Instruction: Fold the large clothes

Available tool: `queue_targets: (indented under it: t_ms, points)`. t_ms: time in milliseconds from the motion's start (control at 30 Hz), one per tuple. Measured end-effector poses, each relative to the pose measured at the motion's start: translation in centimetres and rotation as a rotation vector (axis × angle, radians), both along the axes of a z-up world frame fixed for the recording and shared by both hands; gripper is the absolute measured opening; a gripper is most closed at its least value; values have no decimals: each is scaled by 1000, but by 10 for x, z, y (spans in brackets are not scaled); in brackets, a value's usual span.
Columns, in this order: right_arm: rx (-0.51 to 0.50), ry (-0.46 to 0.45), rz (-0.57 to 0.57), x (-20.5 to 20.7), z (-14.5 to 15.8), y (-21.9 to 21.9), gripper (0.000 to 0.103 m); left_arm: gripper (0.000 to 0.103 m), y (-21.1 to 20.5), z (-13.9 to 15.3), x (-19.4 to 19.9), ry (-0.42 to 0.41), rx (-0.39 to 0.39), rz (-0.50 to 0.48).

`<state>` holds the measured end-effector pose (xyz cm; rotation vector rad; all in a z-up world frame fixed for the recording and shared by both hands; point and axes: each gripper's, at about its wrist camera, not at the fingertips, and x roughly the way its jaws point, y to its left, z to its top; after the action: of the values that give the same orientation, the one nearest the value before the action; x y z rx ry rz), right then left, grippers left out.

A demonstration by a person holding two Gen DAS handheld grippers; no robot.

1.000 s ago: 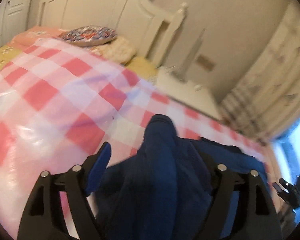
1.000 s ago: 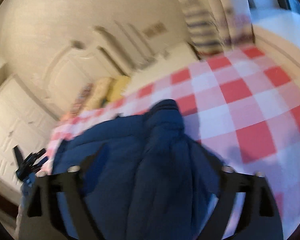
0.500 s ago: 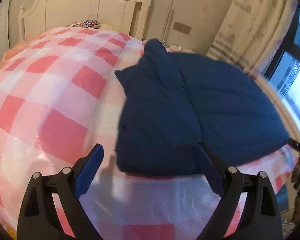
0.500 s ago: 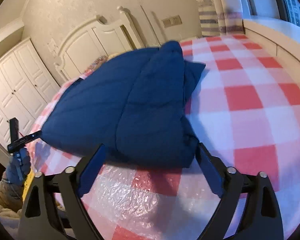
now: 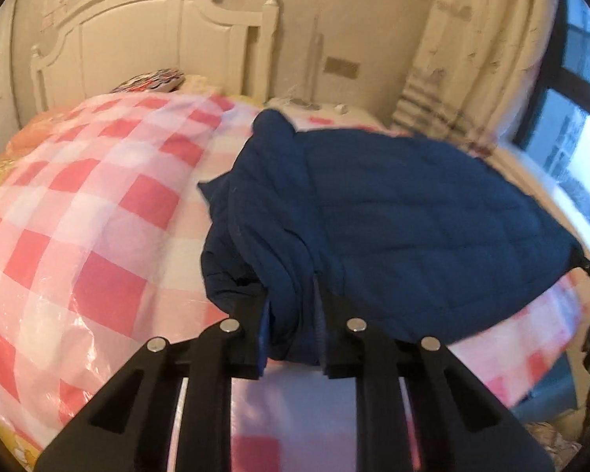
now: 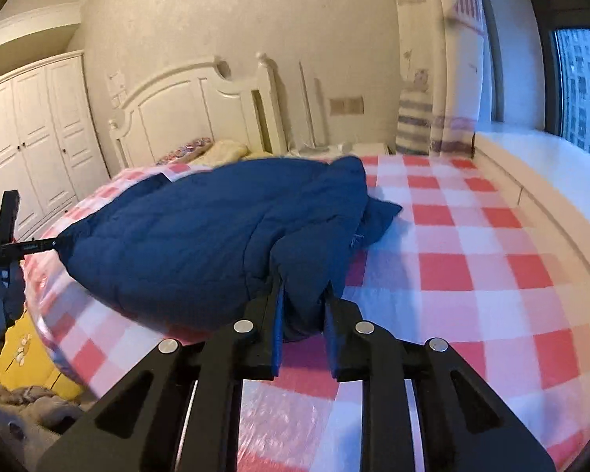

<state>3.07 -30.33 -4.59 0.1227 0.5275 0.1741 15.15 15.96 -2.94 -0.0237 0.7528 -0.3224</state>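
A dark blue quilted jacket [image 5: 405, 212] lies on the bed, folded into a broad pad; it also shows in the right wrist view [image 6: 200, 228]. My left gripper [image 5: 291, 306] is shut on a bunched fold at the jacket's near left edge. My right gripper [image 6: 303, 299] is shut on a bunched fold at the jacket's near right edge. Each gripper's blue pads press the fabric from both sides. My left gripper also shows small at the far left of the right wrist view [image 6: 59, 242], at the jacket's other corner.
The bed is covered by a pink and white checked plastic sheet [image 5: 98, 220] [image 6: 472, 244]. A white headboard [image 5: 153, 39] and pillows [image 6: 216, 149] are at the far end. A window ledge [image 6: 550, 173] runs along the right. White wardrobes [image 6: 31, 137] stand left.
Both grippers were open in front of the lying jacket half a second ago; now both have moved in and closed on its near edge, bunching the fabric.
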Motion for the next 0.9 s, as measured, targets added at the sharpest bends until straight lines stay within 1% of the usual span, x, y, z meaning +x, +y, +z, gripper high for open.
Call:
queue_targets:
  t_ms: [67,133,233,333,433,500,533,567,600,633,667,700,733,767,833,900]
  points:
    - [-13,-2,11,-13,6,3,22,18,-9,5,-14,-18,21,-32]
    - [-5,-3,24,-35,12,2,22,18,-14,7,-31,-29,56,-51]
    - [9,10,43,-71,12,4,22,18,-7,1,-53,-11,51,-66]
    - [37,44,45,-102,-1,5,22,18,8,-11,-74,16,40,-60]
    - [67,87,31,-119,-20,6,22,19,17,-23,-87,33,47,-47]
    - [79,112,13,-119,-29,1,24,27,23,-27,-89,34,55,-36]
    - [86,123,6,-119,-28,-4,26,36,27,-26,-89,32,54,-23]
    - [97,135,-7,-117,-23,-11,29,43,32,-22,-88,24,45,-4]
    - [89,135,-37,-116,-15,-17,36,51,38,-16,-89,7,38,26]
    - [69,115,-67,-115,-4,-21,47,74,44,-1,-92,-50,39,78]
    - [28,72,-116,-114,11,-24,73,90,47,14,-95,-116,36,112]
    - [7,34,-137,-112,23,-24,91,94,47,33,-98,-192,29,138]
    - [-8,-19,-134,-106,41,-21,92,99,44,47,-97,-236,25,147]
    - [-14,-45,-118,-100,51,-16,92,101,35,65,-94,-277,25,149]
    - [-63,-102,-75,-70,82,11,92,101,8,91,-82,-308,41,136]
    - [-110,-136,-38,-43,99,36,92,101,-24,109,-67,-337,58,110]
